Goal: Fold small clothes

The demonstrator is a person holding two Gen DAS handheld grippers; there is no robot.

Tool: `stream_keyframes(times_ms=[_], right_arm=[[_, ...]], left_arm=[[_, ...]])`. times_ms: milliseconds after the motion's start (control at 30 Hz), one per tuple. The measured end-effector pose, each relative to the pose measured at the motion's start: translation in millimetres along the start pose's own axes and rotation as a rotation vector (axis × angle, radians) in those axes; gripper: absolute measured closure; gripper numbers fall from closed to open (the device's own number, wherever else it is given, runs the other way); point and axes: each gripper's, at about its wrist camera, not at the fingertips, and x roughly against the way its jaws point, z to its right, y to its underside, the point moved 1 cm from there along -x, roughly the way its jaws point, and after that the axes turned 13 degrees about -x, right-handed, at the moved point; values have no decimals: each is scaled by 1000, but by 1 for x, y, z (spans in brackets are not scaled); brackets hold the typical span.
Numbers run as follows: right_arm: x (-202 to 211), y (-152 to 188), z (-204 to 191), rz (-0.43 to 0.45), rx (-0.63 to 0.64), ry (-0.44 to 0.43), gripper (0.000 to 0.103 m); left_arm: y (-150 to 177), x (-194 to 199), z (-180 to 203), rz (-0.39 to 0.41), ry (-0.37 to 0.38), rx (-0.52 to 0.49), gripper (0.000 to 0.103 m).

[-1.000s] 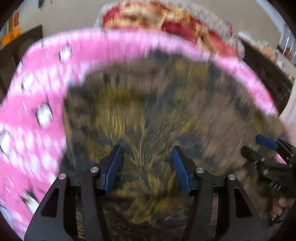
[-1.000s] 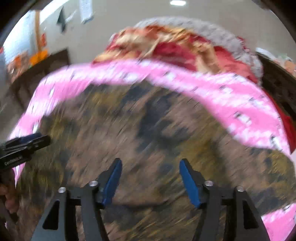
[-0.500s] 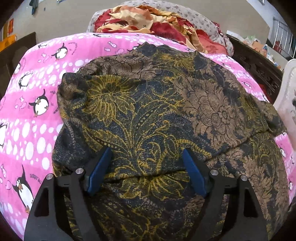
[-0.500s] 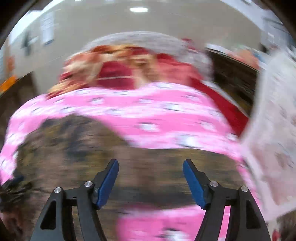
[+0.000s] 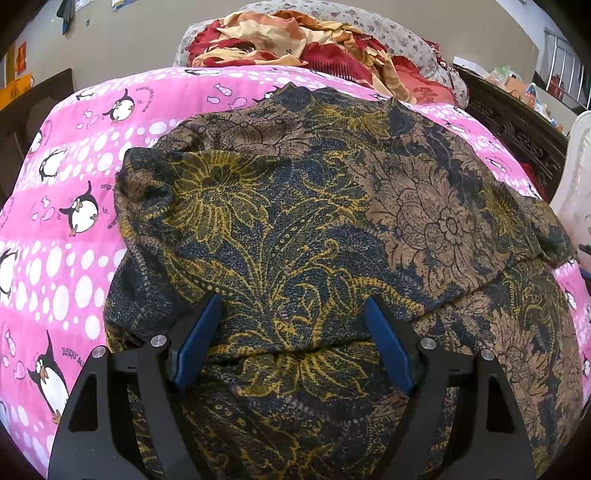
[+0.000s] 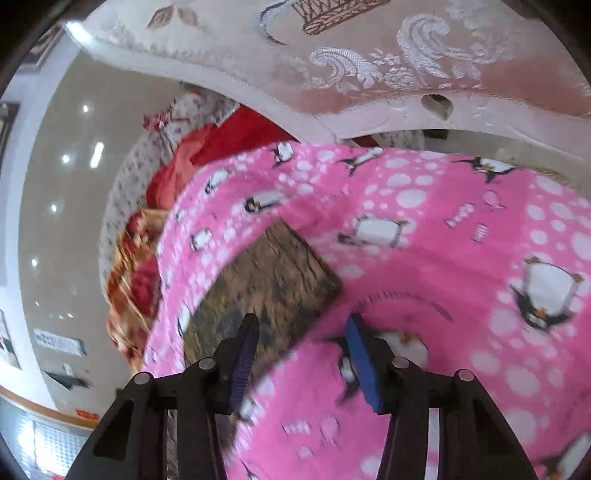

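A dark garment with gold and brown flower print (image 5: 303,229) lies folded over itself on a pink penguin blanket (image 5: 74,221). My left gripper (image 5: 293,325) hovers open over its near fold, and the cloth beneath is not pinched. In the right wrist view the picture is rolled sideways. A corner of the same garment (image 6: 269,273) shows on the pink blanket (image 6: 461,295). My right gripper (image 6: 301,343) is off the garment's edge over the blanket, its jaws closing with nothing between them.
A heap of red and orange bedding (image 5: 295,40) and a grey flowered pillow (image 5: 391,33) lie at the far end of the bed. A dark carved bed frame (image 5: 517,125) runs along the right. A pale embroidered cloth (image 6: 369,55) over a white edge sits close to the right gripper.
The left view went from blurred to steady over the garment, with its jaws wider. The right gripper swept sideways off the garment toward the bed's edge, rolled over, and its jaws narrowed.
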Motion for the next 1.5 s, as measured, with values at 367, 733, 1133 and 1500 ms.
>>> stream_keyframes(times_ms=[367, 733, 1133, 1500], right_arm=[[9, 15, -102, 153, 405, 125, 98], [83, 145, -315, 294, 919, -81, 98], [-108, 452, -304, -261, 1271, -236, 98], [-171, 511, -193, -506, 1345, -6, 51]], left_arm=[[1, 1, 0, 1, 2, 1, 23], [2, 2, -2, 12, 23, 18, 23], [3, 5, -11, 47, 94, 77, 23], [2, 5, -13, 52, 110, 91, 23]])
